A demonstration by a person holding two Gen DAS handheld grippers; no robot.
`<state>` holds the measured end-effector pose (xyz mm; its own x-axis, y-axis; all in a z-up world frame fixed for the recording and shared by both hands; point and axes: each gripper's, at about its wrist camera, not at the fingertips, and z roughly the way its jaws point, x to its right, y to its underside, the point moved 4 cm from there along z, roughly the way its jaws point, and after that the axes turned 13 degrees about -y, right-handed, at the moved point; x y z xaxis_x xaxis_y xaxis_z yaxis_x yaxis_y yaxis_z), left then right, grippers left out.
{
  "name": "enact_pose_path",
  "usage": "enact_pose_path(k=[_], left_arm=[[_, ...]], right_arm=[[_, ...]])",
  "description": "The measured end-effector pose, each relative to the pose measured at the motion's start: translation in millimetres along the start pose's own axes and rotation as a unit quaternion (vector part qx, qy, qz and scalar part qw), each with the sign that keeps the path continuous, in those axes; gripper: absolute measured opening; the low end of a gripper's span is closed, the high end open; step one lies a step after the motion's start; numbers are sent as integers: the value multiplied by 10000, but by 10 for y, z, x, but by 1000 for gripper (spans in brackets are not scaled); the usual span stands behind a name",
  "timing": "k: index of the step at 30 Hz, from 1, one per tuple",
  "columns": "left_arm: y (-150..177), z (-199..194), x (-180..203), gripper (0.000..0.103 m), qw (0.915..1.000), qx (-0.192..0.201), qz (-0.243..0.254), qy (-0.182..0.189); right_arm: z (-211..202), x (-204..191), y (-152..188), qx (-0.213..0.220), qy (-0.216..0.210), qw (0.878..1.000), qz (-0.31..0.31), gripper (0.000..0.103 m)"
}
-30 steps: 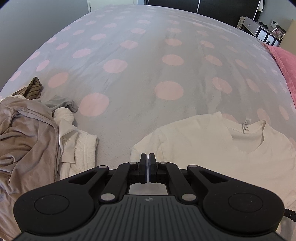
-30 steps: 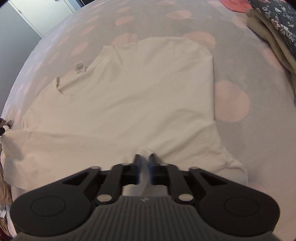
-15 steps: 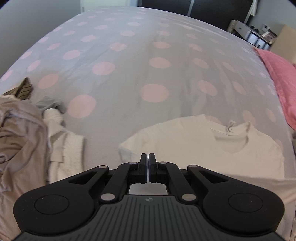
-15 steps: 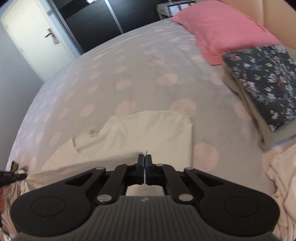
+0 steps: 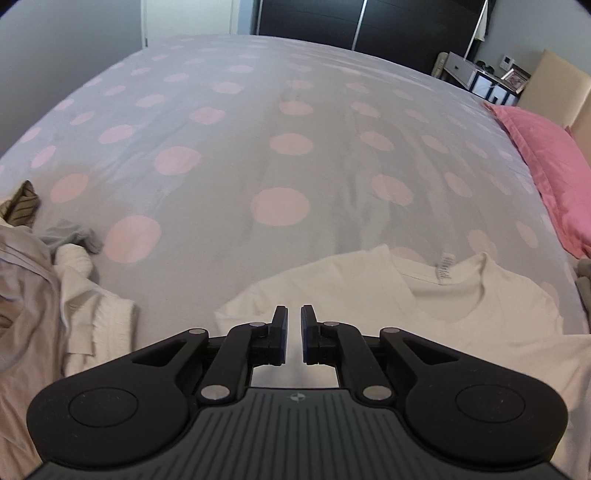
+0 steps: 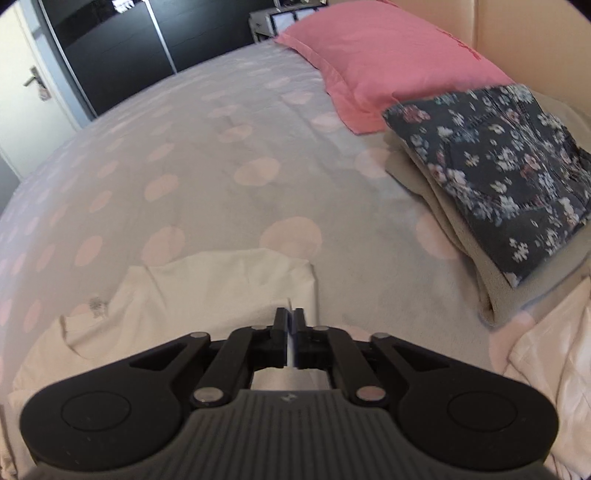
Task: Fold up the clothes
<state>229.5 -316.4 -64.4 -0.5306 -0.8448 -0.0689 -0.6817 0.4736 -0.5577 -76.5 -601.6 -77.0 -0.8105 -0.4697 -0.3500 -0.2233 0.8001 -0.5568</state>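
A white T-shirt (image 5: 369, 288) lies on the polka-dot bed cover (image 5: 280, 155), its collar and label facing away from me. My left gripper (image 5: 293, 321) hovers over the near left part of the shirt. Its jaws are opening, with a clear gap and no cloth pressed between the pads. In the right wrist view the T-shirt (image 6: 221, 280) lies doubled over. My right gripper (image 6: 291, 325) stands at its near right edge. These jaws are opening too, but only a sliver apart, and a thin white edge of the shirt is still between the pads.
A heap of unfolded clothes (image 5: 40, 295) lies at the left. A pink pillow (image 6: 388, 55) and a folded stack topped by a dark floral garment (image 6: 498, 177) sit at the right. More white cloth (image 6: 546, 350) lies near right. Dark wardrobe doors (image 5: 332, 22) stand beyond the bed.
The right gripper rose and swung from looking down on the flat shirt to looking across the bed; the shirt now lies doubled. The left jaws went from shut to parted.
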Motion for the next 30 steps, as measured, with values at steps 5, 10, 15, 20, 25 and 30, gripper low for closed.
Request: enact_pose_path(k=[5,10,15,20,25,30], left_arm=[[68,195,-190,18,9991,-274,-215,-244],[234,446,-225,21,9956,-874,-280,-178],[377,520,-100,14,9950,-875,178,-451],[389,484,-1,10,9940,-781,448,-624],[398,358,29,10,9923,-661,788,-690],[456,117,90,10,9870,-501,1374,-660]], right_arm=[[29,211,46,-171,43,9992,352,19],[75,386,122,-456,-95,9971,599,25],[117,415,311,-826,-323,9944,570,27],[-25,396,392,-623,-524,9952,550,28],[-13,394,443,-761,-221,9967,162,27],[-44,299,513,-875,-470,9939,-472,27]])
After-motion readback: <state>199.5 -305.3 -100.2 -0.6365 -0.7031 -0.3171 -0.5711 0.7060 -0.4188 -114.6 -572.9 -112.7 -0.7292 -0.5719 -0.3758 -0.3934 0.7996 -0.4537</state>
